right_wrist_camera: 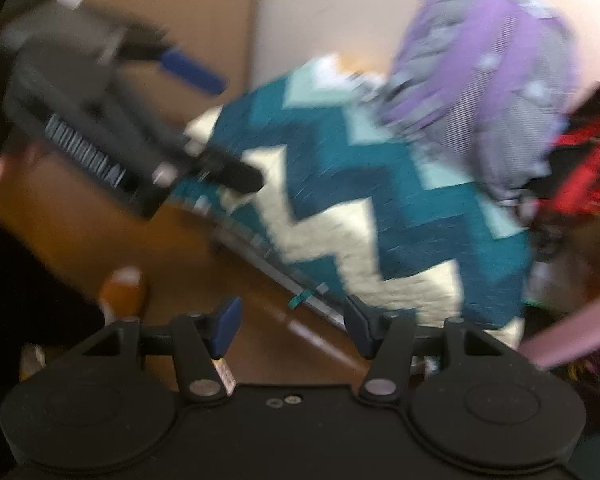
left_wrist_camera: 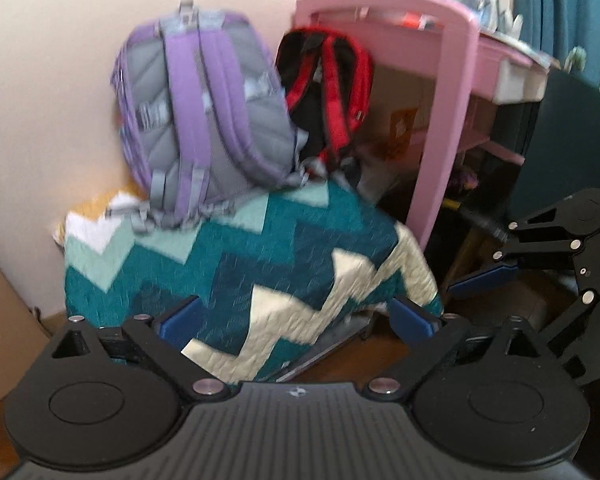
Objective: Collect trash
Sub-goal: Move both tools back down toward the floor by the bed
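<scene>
wall (left_wrist_camera: 40, 80) filling upper left | purple backpack (left_wrist_camera: 204, 112) sitting on zigzag quilt (left_wrist_camera: 228, 264), centre | red-black backpack (left_wrist_camera: 328, 92) hanging beside pink desk (left_wrist_camera: 452, 92), upper right | wood floor (right_wrist_camera: 100, 240) showing below | left gripper (left_wrist_camera: 296, 316) standing released, empty | right gripper (right_wrist_camera: 292, 324) gaping, empty | trash: cannot tell where

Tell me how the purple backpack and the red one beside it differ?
The purple backpack is purple and grey and sits on top of the zigzag quilt; the red backpack is red and black and sits further back, beside the pink desk. The purple backpack looks bigger and shows in full, while the red backpack is partly hidden behind it. Both show their padded shoulder straps to the camera.
</scene>
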Tool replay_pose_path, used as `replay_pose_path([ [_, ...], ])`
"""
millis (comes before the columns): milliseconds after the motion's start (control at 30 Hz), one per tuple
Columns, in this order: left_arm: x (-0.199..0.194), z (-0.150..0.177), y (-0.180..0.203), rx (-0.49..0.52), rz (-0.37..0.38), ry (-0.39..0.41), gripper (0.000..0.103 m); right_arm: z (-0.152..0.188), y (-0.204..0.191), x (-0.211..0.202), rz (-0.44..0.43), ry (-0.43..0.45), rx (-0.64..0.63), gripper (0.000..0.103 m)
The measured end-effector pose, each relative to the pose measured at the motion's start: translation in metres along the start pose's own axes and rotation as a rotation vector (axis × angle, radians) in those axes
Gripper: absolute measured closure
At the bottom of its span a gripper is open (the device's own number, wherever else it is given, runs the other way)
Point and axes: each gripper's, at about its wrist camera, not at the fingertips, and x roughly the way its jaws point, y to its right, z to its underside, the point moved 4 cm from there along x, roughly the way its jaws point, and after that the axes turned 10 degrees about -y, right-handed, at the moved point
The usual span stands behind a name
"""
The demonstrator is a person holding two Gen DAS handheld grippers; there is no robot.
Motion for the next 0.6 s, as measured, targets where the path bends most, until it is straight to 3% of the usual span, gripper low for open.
replay_pose_path([
  [267, 0.098, 0.057, -0.043, 0.003, 0.017, -0.134, 0.003, 0.024, -0.029, 0.126, -0.146, -0.182, -0.111, 0.047],
  [500, 0.191, 0.124, -0.034, 0.135, 0.096, -0.289, 0.003, 0.066, -0.049, 0.221, -0.251, -0.345, -0.144, 0.047],
  [600, 0.231, 0.156, -0.029, 0.179, 0.148, -0.362, 0.003, 0.087, -0.061, 0.252, -0.24, -0.381, -0.23, 0.047],
])
